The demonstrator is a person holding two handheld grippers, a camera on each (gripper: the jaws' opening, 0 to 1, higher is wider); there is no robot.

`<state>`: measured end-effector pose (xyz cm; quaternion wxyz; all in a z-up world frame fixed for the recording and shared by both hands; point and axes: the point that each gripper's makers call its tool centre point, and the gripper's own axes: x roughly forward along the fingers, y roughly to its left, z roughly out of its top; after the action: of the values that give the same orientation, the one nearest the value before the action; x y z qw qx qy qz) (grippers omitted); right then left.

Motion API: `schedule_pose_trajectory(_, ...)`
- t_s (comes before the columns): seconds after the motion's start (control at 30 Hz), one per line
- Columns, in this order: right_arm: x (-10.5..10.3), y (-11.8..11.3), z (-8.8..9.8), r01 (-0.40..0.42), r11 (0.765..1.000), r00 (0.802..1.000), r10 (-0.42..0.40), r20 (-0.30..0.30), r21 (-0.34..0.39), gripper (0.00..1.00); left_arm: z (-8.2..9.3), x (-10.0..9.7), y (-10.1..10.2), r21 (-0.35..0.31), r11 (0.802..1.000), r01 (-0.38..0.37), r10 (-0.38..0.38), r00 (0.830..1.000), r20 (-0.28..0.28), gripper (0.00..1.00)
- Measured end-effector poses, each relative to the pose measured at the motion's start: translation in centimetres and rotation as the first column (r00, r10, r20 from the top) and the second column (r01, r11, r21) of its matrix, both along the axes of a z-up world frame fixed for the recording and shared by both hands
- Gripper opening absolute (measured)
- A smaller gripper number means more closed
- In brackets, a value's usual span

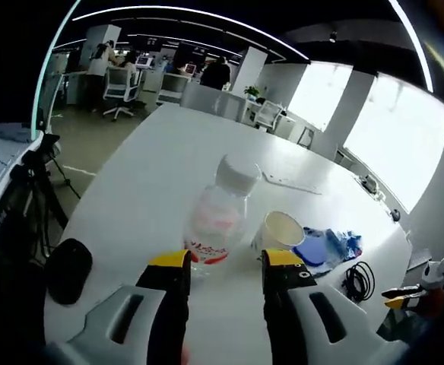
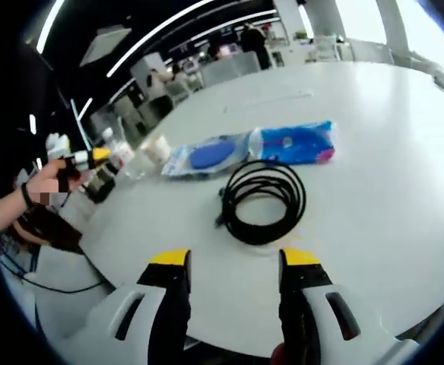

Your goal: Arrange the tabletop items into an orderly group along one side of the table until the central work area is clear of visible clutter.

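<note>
A clear plastic bottle [image 1: 218, 209] with a white cap and red label stands just ahead of my left gripper [image 1: 226, 262], which is open; the bottle's base sits close to the gap between the yellow tips. A paper cup [image 1: 281, 230] stands right of the bottle, beside a blue plastic packet [image 1: 325, 247]. My right gripper [image 2: 235, 258] is open over the white table [image 2: 374, 152], with a coiled black cable [image 2: 264, 199] just beyond its tips. The blue packet [image 2: 252, 148] lies past the coil. The cup [image 2: 157, 148] and the left gripper [image 2: 85, 160], held by a hand, show far left.
A black object [image 1: 68, 270] lies near the table's left edge, with a tripod [image 1: 32, 198] on the floor beyond it. The black cable [image 1: 359, 280] and right gripper [image 1: 404, 295] sit at the right edge. Office chairs, desks and people stand far behind.
</note>
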<state>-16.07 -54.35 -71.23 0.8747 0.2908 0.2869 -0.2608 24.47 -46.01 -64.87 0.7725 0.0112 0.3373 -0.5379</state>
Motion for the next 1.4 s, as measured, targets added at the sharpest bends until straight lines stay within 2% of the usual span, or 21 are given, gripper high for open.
schedule_pose_trajectory(0.1,-0.6,0.1,0.0,0.014,1.000,1.000,-0.014,-0.003,0.002,0.44,-0.2,0.5,-0.5,0.005,1.000,-0.010,0.010,1.000,0.001,0.38)
schedule_pose_trajectory(0.2,-1.0,0.1,0.0,0.033,0.999,0.999,-0.033,0.000,0.017,0.44,-0.5,1.0,-1.1,-0.007,0.999,-0.050,0.049,0.998,-0.037,0.43)
schedule_pose_trajectory(0.3,-1.4,0.2,0.1,0.040,0.999,0.999,-0.040,-0.002,0.013,0.43,-0.7,1.2,-1.6,-0.007,0.998,-0.063,0.063,0.997,-0.040,0.45)
schedule_pose_trajectory(0.67,-2.3,-0.6,1.2,0.086,0.996,0.996,-0.086,0.017,-0.002,0.43,-1.7,2.0,-2.6,0.008,0.998,-0.060,0.060,0.998,-0.033,0.43)
schedule_pose_trajectory(1.13,-1.2,-0.2,1.0,0.051,0.999,0.999,-0.051,0.014,0.002,0.47,-1.6,1.1,-3.7,-0.009,0.999,-0.046,0.046,0.999,-0.028,0.42)
schedule_pose_trajectory(1.4,-1.4,-0.2,1.0,0.045,0.999,0.999,-0.045,0.009,-0.003,0.46,-1.6,0.3,-4.9,-0.004,0.999,-0.050,0.050,0.998,-0.035,0.42)
